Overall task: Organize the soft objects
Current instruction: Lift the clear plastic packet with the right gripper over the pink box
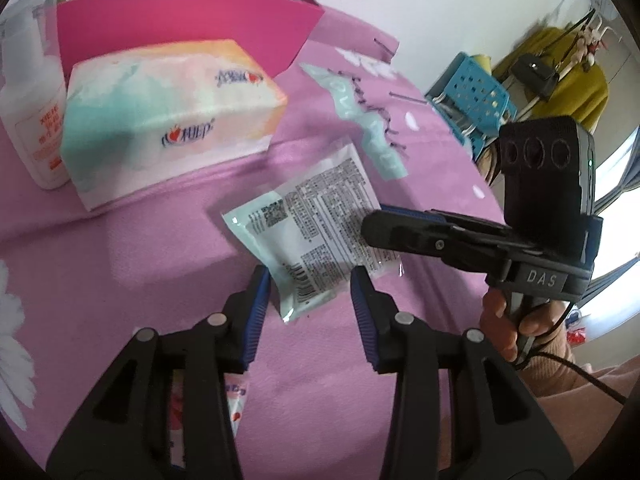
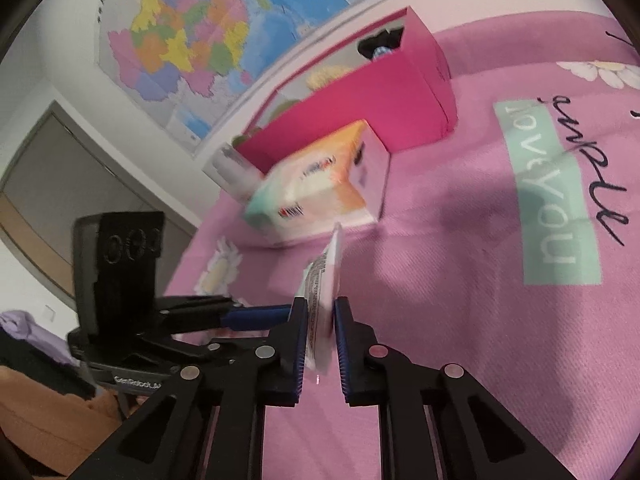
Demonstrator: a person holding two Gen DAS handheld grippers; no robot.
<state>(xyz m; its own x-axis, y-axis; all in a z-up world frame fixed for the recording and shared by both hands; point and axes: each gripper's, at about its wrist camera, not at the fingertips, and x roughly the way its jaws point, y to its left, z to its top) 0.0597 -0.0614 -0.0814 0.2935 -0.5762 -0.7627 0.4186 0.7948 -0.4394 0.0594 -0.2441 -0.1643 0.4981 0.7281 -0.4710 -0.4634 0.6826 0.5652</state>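
Here the right gripper (image 2: 320,340) is clenched on a flat packet (image 1: 316,236), the pale sachet with small print on its back. In the right wrist view the packet (image 2: 322,292) stands edge-on between the blue pads, raised off the pink blanket (image 2: 460,280). In the left wrist view the same gripper (image 1: 370,228) comes in from the right and pinches the packet's right edge, while the packet's lower left corner hangs between the fingers of the left gripper (image 1: 310,280).

The left gripper's jaws stand apart on either side of that corner. Its pads look clear of the packet, though the view is blurred there, so a light touch cannot be ruled out. A hand (image 1: 516,320) grips the right gripper's handle at the right edge of the left view.

Beyond the packet, a soft tissue pack (image 1: 168,120) lies on the blanket, printed in teal, white and orange. Just behind it stands an open pink box (image 1: 180,24) with plush things showing over its rim. A white bottle (image 1: 32,120) stands to the left of the tissue pack, just beside it. From the right wrist the tissue pack (image 2: 316,184) sits against the box (image 2: 380,96), near a wall map (image 2: 208,32).
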